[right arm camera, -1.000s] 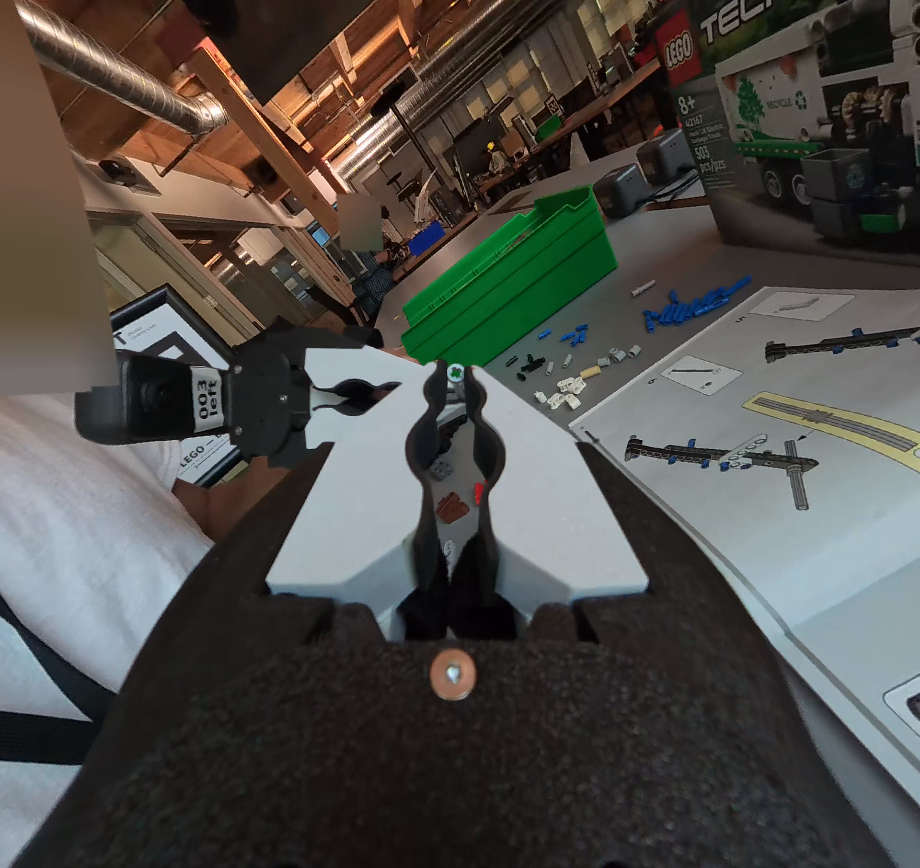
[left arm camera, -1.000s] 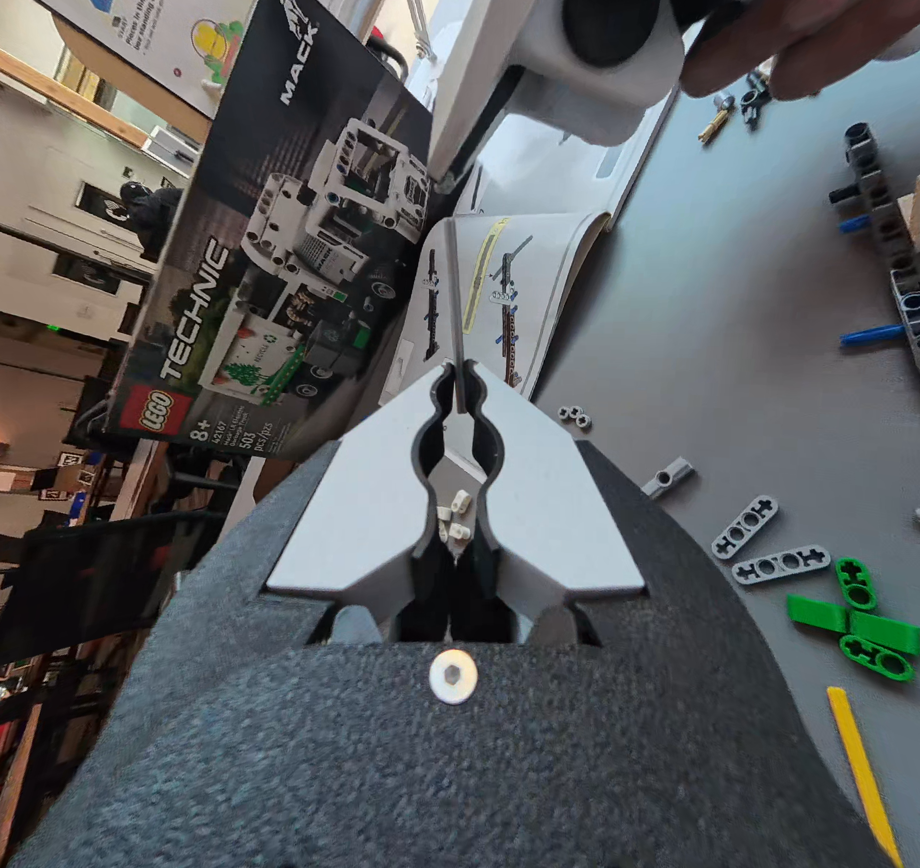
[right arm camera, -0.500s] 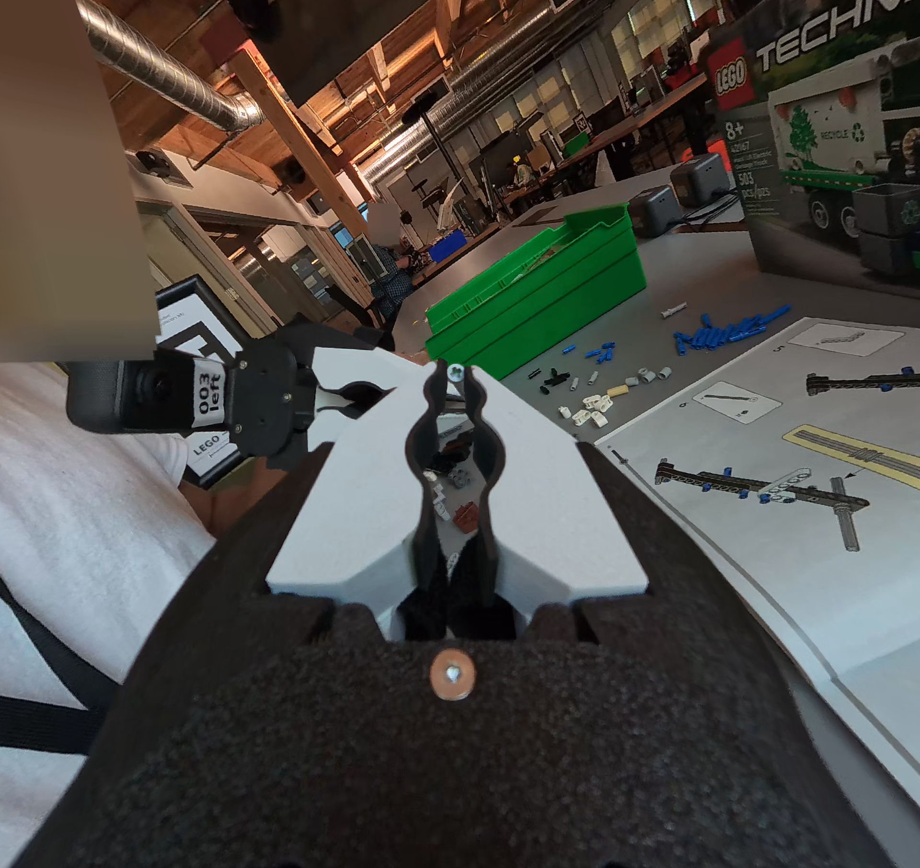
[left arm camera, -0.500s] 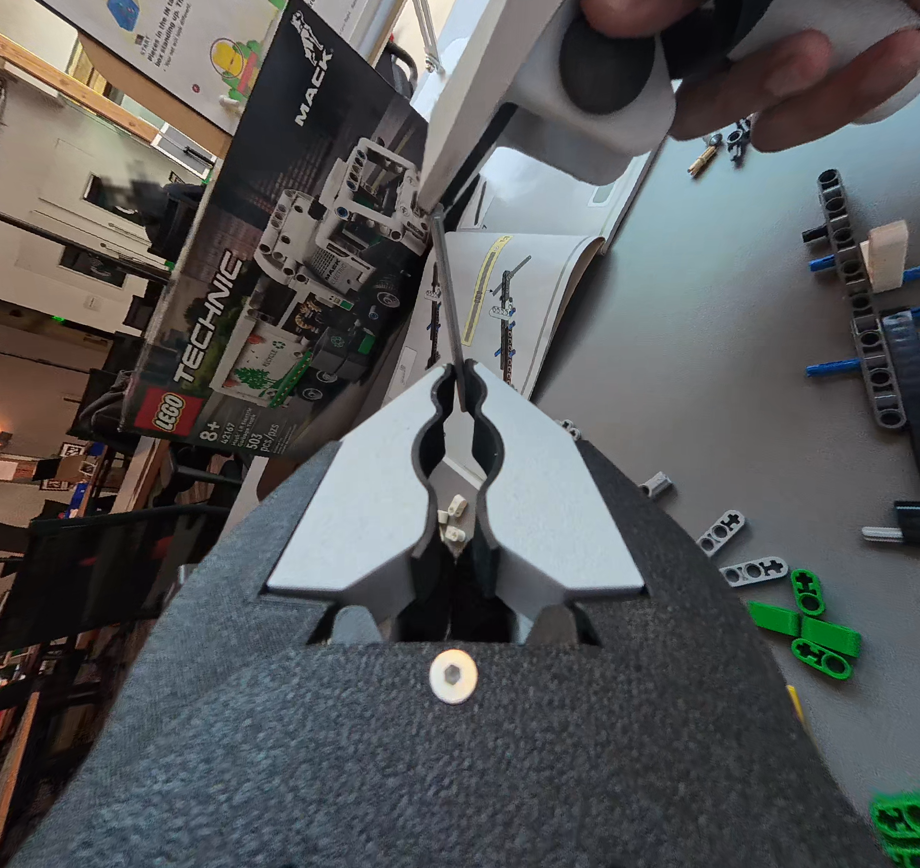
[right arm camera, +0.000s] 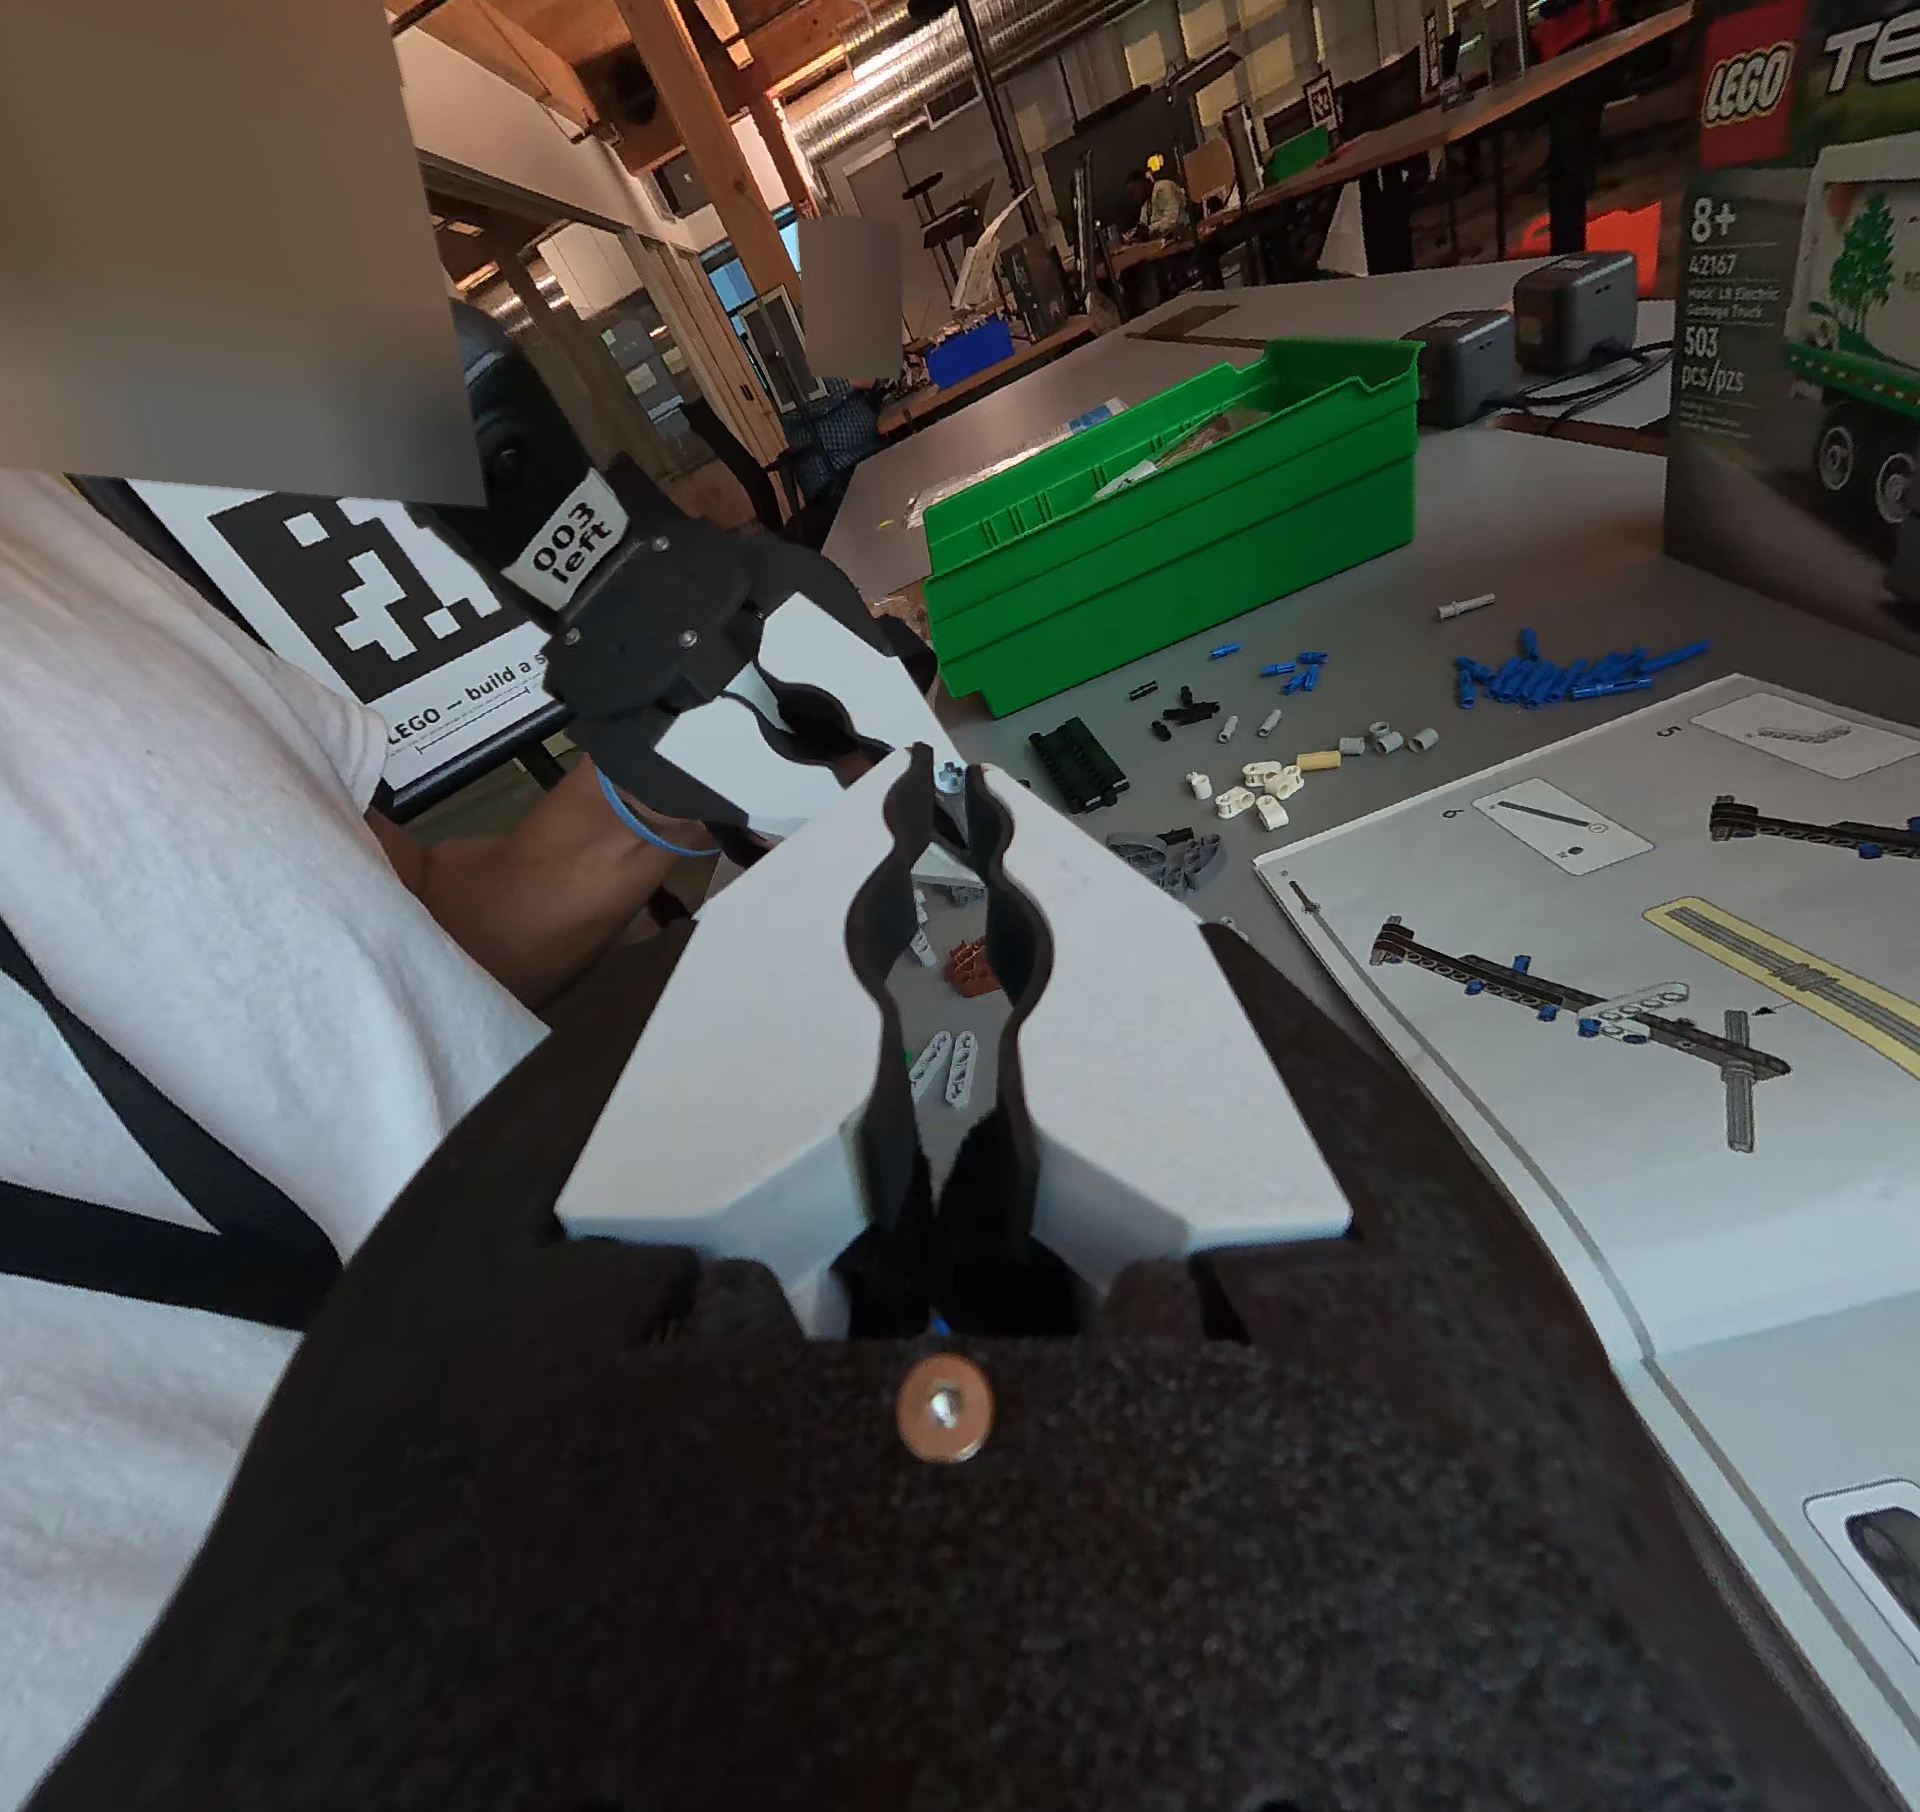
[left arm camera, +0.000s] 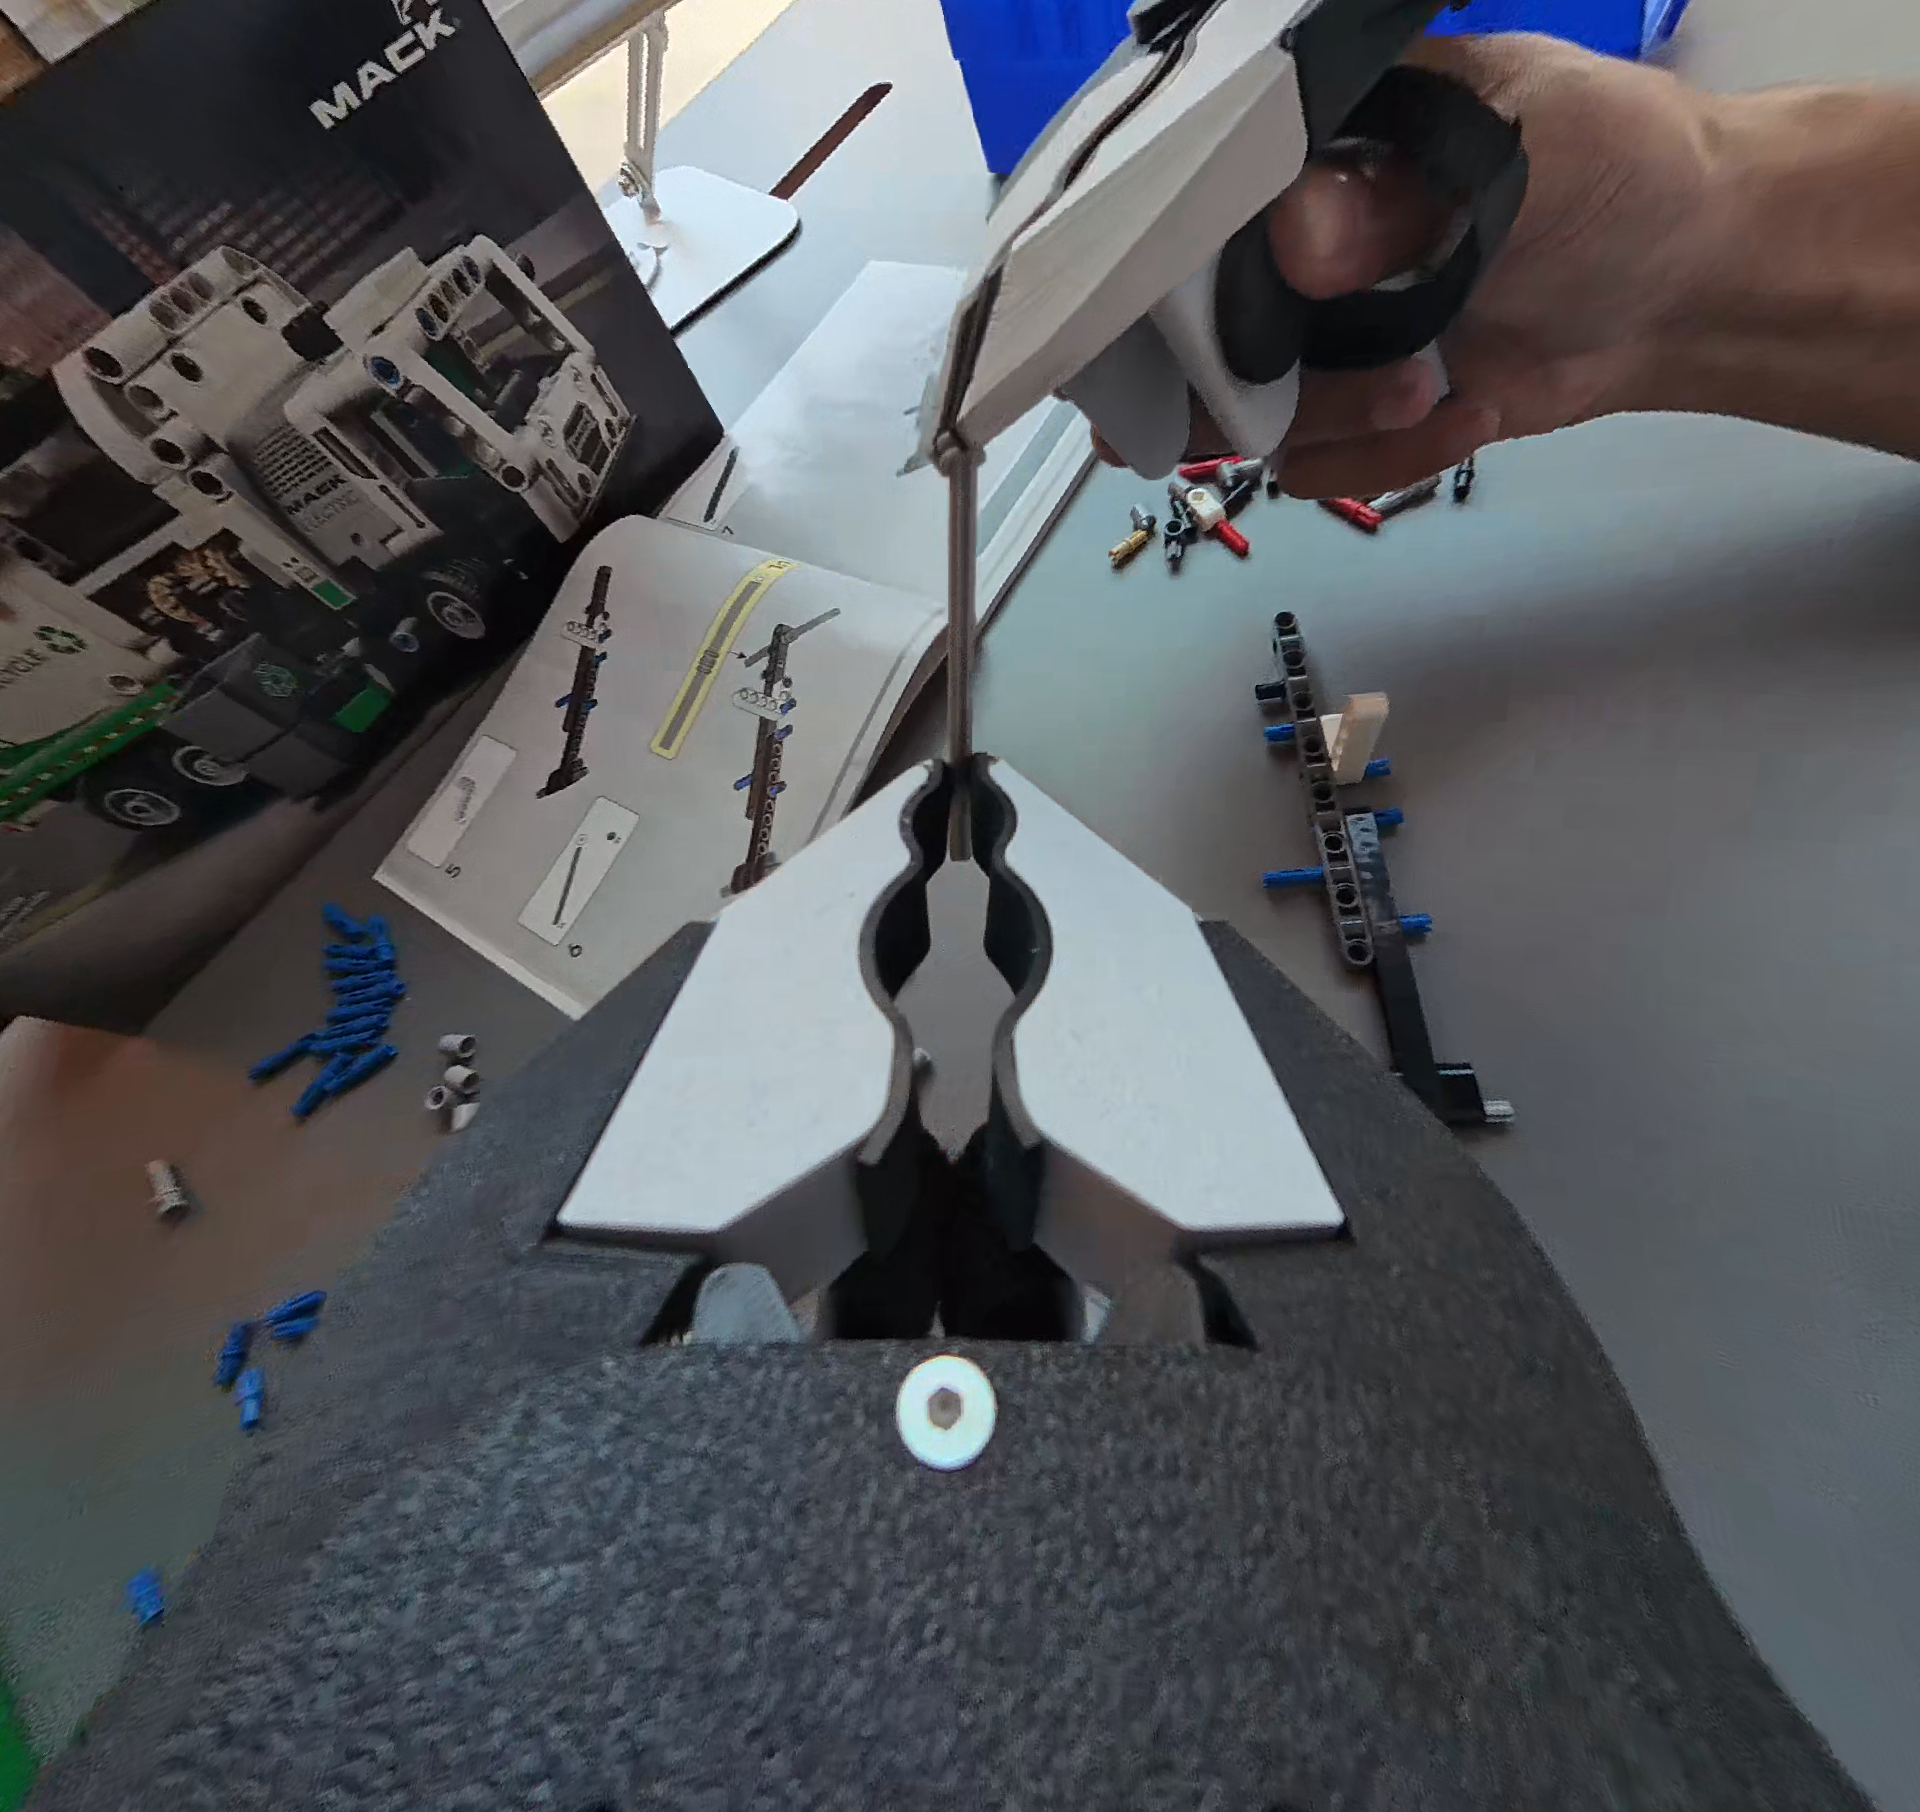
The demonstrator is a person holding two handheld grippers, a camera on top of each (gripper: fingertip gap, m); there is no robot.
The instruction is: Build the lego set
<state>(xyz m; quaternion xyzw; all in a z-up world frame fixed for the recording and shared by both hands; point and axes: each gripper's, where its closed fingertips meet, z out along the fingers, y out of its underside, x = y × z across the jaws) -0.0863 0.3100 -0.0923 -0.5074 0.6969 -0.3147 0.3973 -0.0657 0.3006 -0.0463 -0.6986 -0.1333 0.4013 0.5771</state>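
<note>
- The worktop [left arm camera: 1662,827] gives open room right of the left claw [left arm camera: 958,775]; the box [left arm camera: 260,412] and booklet [left arm camera: 665,723] crowd its left.
- Left claw is clenched on a thin grey rod [left arm camera: 961,619], held aloft.
- Right claw [left arm camera: 951,437] grips a small bush on the rod's far end; it should likely slide straight along.

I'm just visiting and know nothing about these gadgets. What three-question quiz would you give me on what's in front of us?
1. True or false: only the left gripper grips the grey axle.
2. The bin in the right wrist view is: A green, B red, C yellow.
3. Fill in: the pins in the dark beam are ____.
Key: 1 false, the right gripper pinches its far end; 2 A; 3 blue.
</note>
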